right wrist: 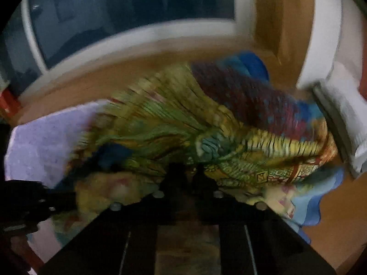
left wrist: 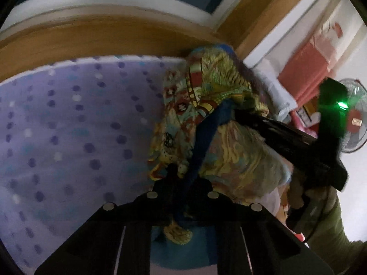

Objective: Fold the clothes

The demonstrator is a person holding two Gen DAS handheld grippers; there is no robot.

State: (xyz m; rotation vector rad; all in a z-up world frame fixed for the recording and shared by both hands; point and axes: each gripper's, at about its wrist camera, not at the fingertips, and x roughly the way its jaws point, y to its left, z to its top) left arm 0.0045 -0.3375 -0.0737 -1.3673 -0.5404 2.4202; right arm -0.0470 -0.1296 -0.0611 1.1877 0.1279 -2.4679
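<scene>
A colourful printed garment (left wrist: pixel 213 84), yellow, green and red with a dark blue edge band (left wrist: pixel 204 137), hangs bunched between both grippers above the bed. My left gripper (left wrist: pixel 183 178) is shut on the blue band, which runs down between its fingers. In the same view my right gripper (left wrist: pixel 231 112) comes in from the right and pinches the far end of that band. The right wrist view is blurred: there the garment (right wrist: pixel 160 123) spreads wide in front, and my right gripper (right wrist: pixel 187 171) is shut with its tips buried in the cloth.
A lilac dotted bed sheet (left wrist: pixel 68 126) lies to the left, with a wooden bed frame (left wrist: pixel 91 34) behind it. A standing fan (left wrist: pixel 355 119) and an olive sleeve (left wrist: pixel 332 229) are at the right. White folded cloth (right wrist: pixel 344 114) sits by the wall under a window (right wrist: pixel 126 4).
</scene>
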